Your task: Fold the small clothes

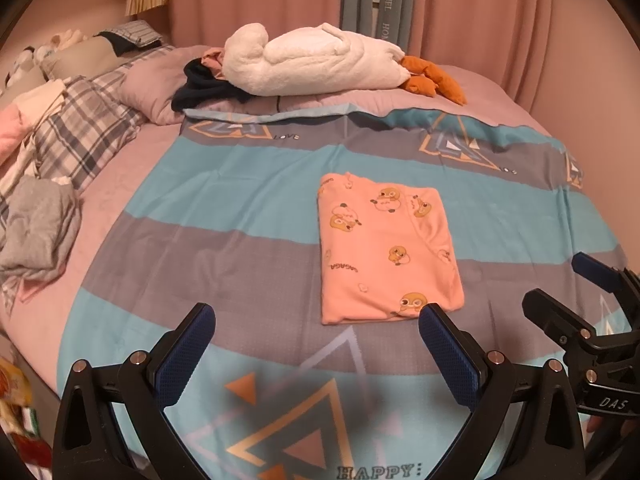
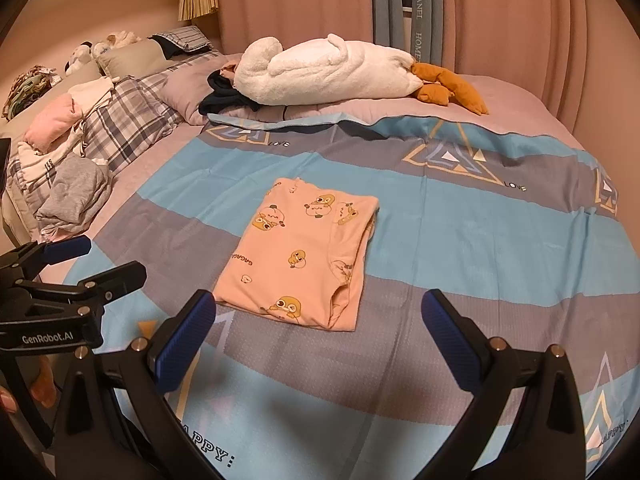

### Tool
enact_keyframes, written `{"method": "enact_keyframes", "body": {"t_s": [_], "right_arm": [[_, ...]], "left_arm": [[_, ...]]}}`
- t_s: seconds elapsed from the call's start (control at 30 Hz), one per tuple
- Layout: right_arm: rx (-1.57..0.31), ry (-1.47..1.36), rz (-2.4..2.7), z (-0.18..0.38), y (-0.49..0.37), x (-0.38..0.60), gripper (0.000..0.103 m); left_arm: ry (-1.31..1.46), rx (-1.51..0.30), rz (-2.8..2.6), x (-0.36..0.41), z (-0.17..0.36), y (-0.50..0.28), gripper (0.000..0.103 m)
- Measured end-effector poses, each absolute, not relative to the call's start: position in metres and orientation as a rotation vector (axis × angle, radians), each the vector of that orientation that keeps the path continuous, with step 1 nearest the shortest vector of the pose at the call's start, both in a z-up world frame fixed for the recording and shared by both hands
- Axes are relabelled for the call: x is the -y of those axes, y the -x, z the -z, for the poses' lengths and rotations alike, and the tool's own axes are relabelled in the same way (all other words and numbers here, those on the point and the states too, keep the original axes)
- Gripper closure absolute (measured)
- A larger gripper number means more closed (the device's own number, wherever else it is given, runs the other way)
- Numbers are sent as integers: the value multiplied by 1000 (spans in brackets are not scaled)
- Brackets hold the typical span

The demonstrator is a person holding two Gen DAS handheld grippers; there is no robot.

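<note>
Folded garment: a peach piece printed with cartoon ducks, lying flat as a neat rectangle near the middle of the sheet, a spread banded in blue and grey with triangle motifs and the words "LOVE" and "HAPPY". The sheet covers a pink bed.

Left gripper: jaws spread wide, holding nothing, raised over the near edge of the sheet; the garment lies ahead and slightly to its right, its near edge just beyond the right fingertip in the left wrist view. Right gripper: jaws likewise wide apart and empty, with the garment ahead and to its left. The two grippers are side by side, apart from the cloth.

Beyond the sheet: a white plush goose with orange feet lies across the far side, dark clothing beside its head. Left margin: plaid bedding and a grey garment pile. Pink curtains form the backdrop.
</note>
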State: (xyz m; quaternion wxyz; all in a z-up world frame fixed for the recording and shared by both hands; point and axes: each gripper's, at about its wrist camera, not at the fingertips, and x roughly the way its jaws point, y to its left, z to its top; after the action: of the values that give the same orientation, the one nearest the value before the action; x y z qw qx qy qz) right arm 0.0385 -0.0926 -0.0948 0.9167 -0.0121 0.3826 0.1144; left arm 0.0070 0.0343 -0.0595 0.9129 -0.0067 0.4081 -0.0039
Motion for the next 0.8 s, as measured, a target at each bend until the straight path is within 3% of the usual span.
{"method": "enact_keyframes", "body": {"t_s": [0.8], "right_arm": [[-783, 24, -239, 94, -35, 88, 0]], "left_arm": [[11, -848, 4, -34, 62, -8, 2]]}}
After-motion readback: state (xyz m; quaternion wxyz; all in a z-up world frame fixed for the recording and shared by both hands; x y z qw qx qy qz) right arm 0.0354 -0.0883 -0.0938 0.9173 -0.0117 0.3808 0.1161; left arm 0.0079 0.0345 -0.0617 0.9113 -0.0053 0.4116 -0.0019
